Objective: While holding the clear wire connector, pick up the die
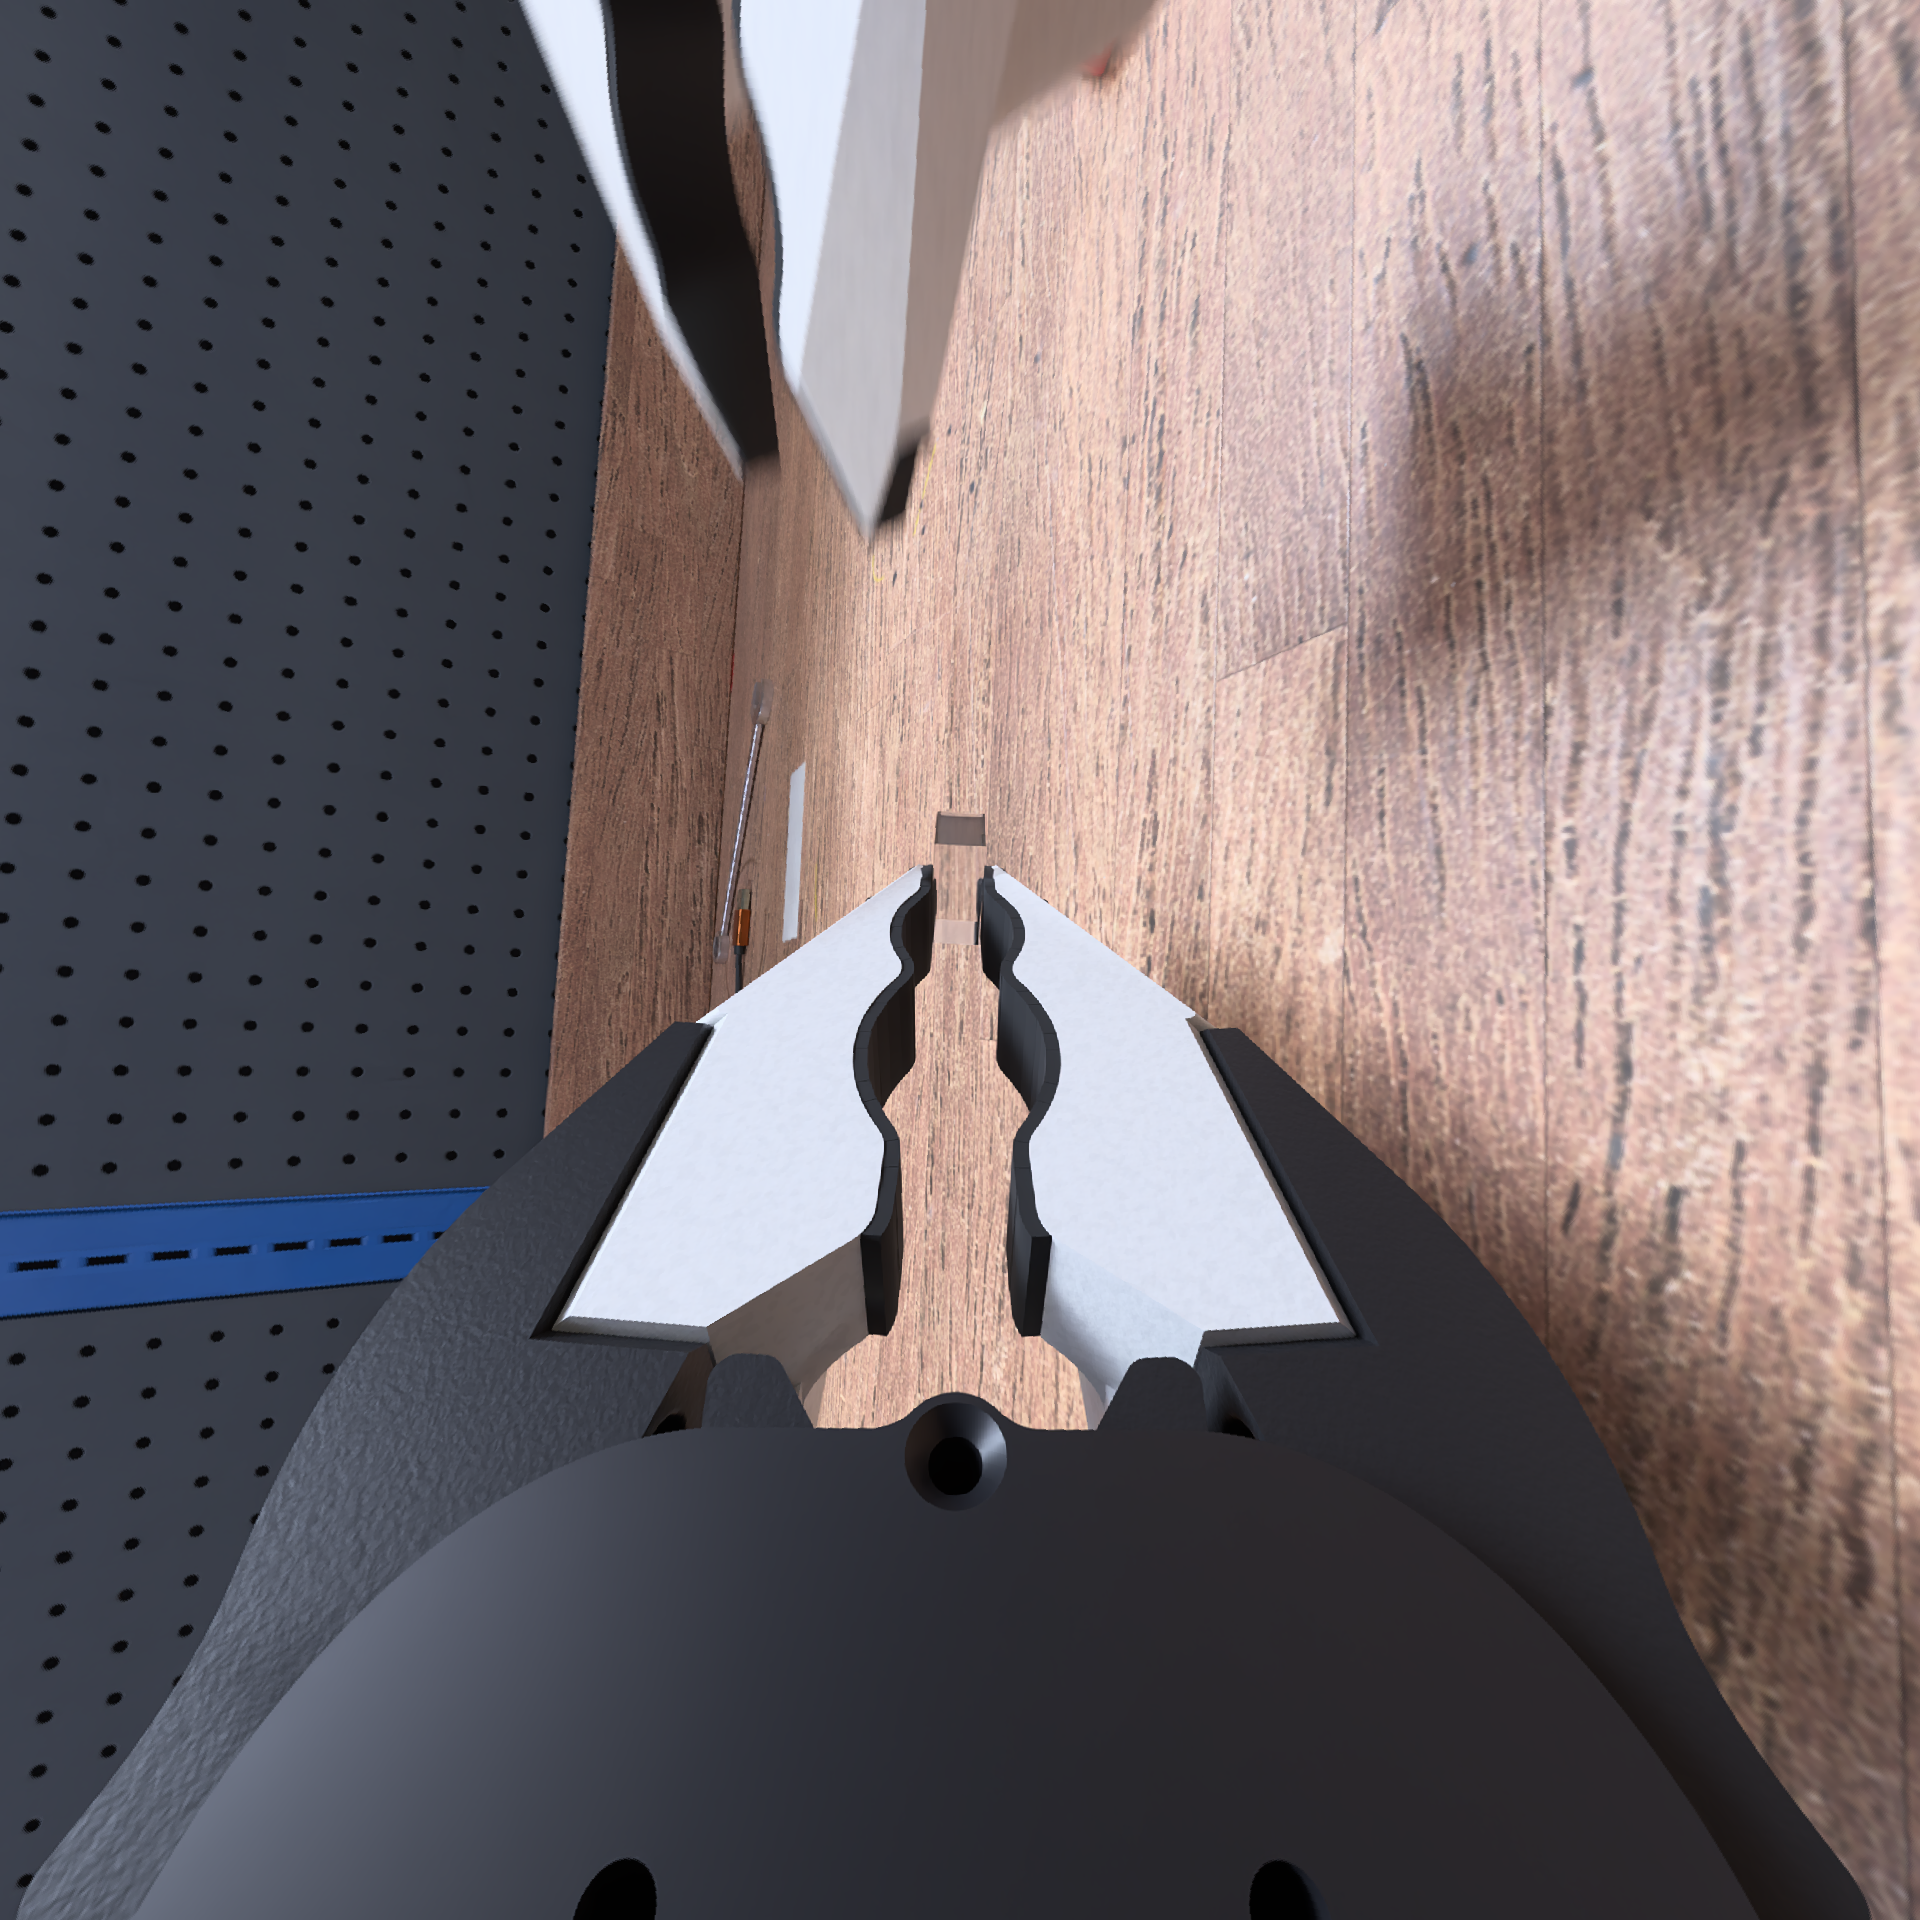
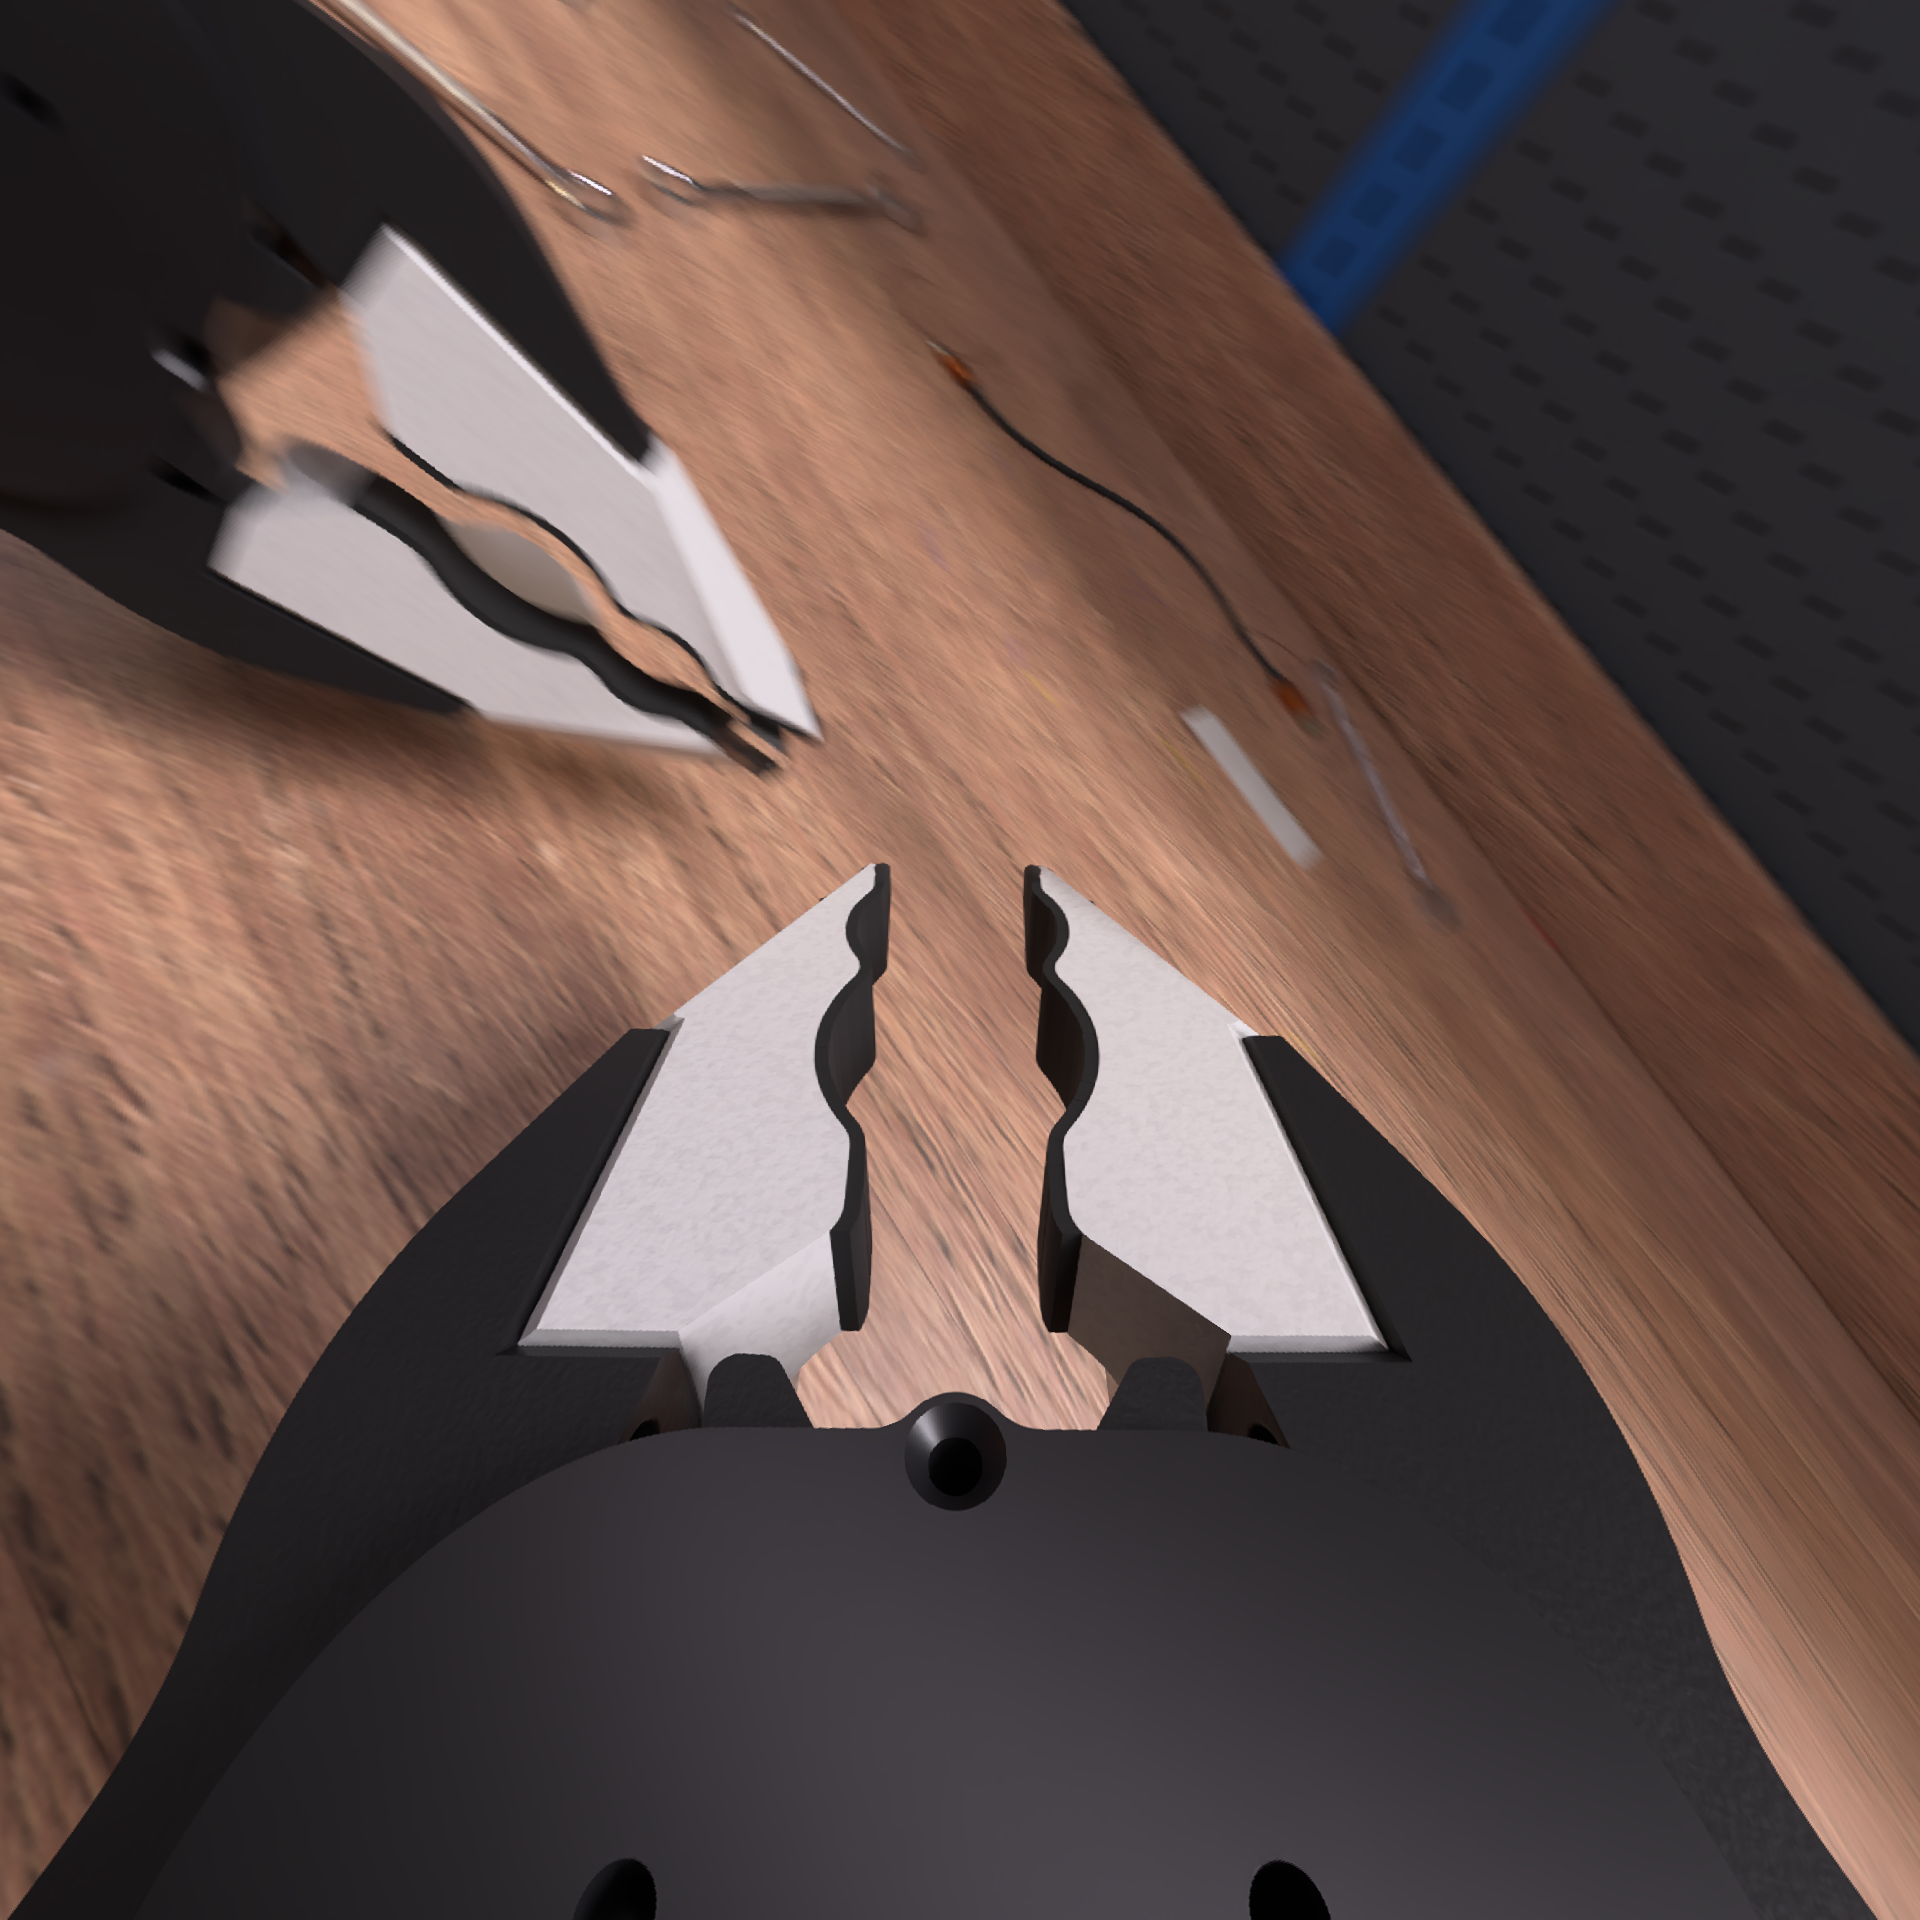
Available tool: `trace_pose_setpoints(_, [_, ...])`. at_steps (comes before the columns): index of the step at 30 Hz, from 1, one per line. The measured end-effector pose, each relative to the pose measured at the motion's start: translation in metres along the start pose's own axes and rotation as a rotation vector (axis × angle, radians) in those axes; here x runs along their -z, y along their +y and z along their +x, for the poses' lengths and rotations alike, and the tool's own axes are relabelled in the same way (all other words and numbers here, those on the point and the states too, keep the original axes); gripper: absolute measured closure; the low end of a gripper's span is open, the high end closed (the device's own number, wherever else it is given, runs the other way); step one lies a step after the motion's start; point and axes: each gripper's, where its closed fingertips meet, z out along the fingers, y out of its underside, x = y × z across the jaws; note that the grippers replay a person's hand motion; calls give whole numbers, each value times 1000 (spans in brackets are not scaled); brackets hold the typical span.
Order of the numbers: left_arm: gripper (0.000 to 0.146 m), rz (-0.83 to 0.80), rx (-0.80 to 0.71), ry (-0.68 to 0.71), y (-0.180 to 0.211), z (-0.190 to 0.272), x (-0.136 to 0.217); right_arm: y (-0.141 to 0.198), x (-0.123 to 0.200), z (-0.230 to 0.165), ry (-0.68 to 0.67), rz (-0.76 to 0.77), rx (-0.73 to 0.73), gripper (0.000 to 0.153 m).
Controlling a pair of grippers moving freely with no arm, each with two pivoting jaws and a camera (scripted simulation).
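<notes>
My left gripper (image 1: 956, 883) is shut on the clear wire connector (image 1: 958, 831), a small see-through block pinched between its fingertips just above the wooden table (image 1: 1351, 935). In the right wrist view the left gripper (image 2: 769, 743) shows blurred at the upper left, its jaws almost together. My right gripper (image 2: 956, 883) is open and empty, held over bare wood. It also shows in the left wrist view (image 1: 821, 483), blurred, at the top, ahead of the left gripper. I cannot make out the die; a small reddish speck (image 1: 1096, 68) at the top edge is too blurred to tell.
A dark pegboard (image 1: 260, 623) with a blue rail (image 1: 229, 1236) borders the table. Near it lie a white strip (image 1: 796, 852), a clear rod (image 1: 750, 810) and an orange part on a black wire (image 1: 742, 927). Thin metal wires (image 2: 779, 192) lie farther off.
</notes>
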Motion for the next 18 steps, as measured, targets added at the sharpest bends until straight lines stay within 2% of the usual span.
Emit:
trace_pose_setpoints(3, [139, 0, 0, 0, 0, 0, 0, 45, 41, 40, 202, -117, -88, 118])
trace_pose_setpoints(7, [139, 2, -4, 0, -1, -1, 0, 115, 93, 74, 303, -271, -292, 110])
trace_pose_setpoints(9, [139, 1, -7, -1, -2, 0, 0, 129, 103, 81, 265, -300, -391, 110])
trace_pose_setpoints(11, [139, 1, -8, -1, -2, 0, 0, 130, 98, 82, 165, -356, -432, 110])
trace_pose_setpoints(16, [139, -2, -15, -3, -2, 0, 1, 136, 66, 93, 4, -632, -361, 104])
trace_pose_setpoints(18, [139, 0, -15, -5, -2, 0, 1, 142, 61, 89, -87, -720, -405, 108])
